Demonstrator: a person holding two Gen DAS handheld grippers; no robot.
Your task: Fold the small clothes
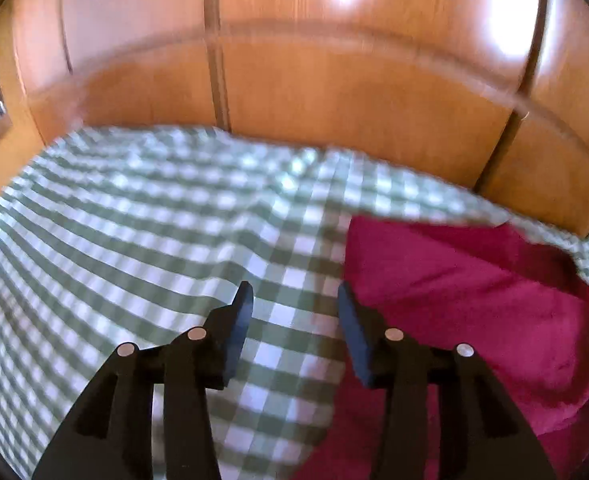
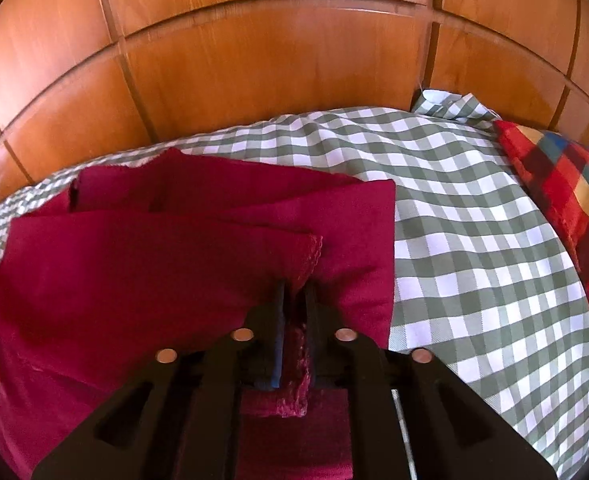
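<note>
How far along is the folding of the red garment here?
Midway, it seems. Done: the red garment already lies doubled in layers on the checked cloth. In hand: the right tongs pinch its hemmed corner. Left: laying that flap flat; the left tongs are open, empty.

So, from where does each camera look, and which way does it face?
Left wrist view: sits on the left claw, looks forward and down over the checked cloth toward the wooden panels; its two fingers stand apart with nothing between them, the red garment to its right.
Right wrist view: sits on the right claw, looks the same way; its fingers are closed on an edge of the red garment, a colourful cushion at right.
Shared: garment, checked cloth, wooden panels.
</note>
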